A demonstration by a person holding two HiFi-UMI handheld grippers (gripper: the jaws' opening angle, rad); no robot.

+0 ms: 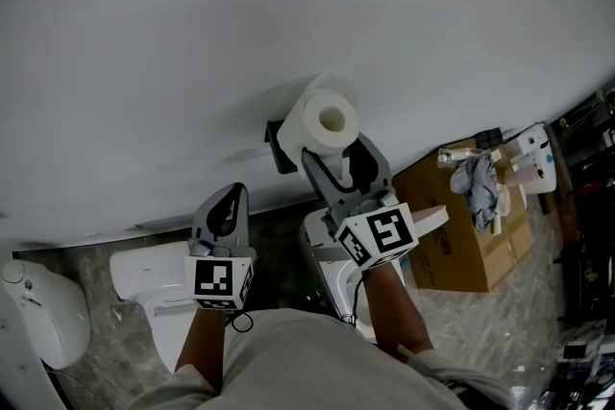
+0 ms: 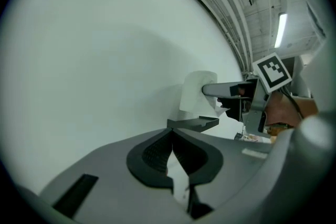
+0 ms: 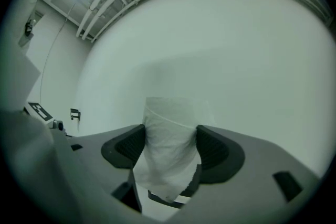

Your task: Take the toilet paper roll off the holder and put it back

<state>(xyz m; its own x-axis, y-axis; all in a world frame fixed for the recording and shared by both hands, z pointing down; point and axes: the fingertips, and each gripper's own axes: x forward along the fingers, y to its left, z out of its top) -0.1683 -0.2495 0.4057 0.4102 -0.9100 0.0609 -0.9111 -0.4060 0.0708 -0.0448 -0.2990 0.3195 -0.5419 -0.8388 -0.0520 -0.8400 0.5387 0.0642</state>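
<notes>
Toilet paper roll (image 1: 330, 120) is clamped in the right gripper (image 1: 339, 154), with a jaw pressed against each side and the cardboard core's opening facing up at the head view. It's close to the white wall (image 1: 192, 34), just above the black holder (image 1: 280, 147), and a loose sheet trails off its lower end. The left gripper (image 1: 229, 197) hovers lower and to the left, jaws together with nothing between them. A cardboard box (image 1: 461, 245) sits on the floor, off to the right.

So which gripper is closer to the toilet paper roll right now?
Right. The right gripper is shut on the toilet paper roll; the left gripper sits lower left of it, fingers together, empty, not touching it.
</notes>
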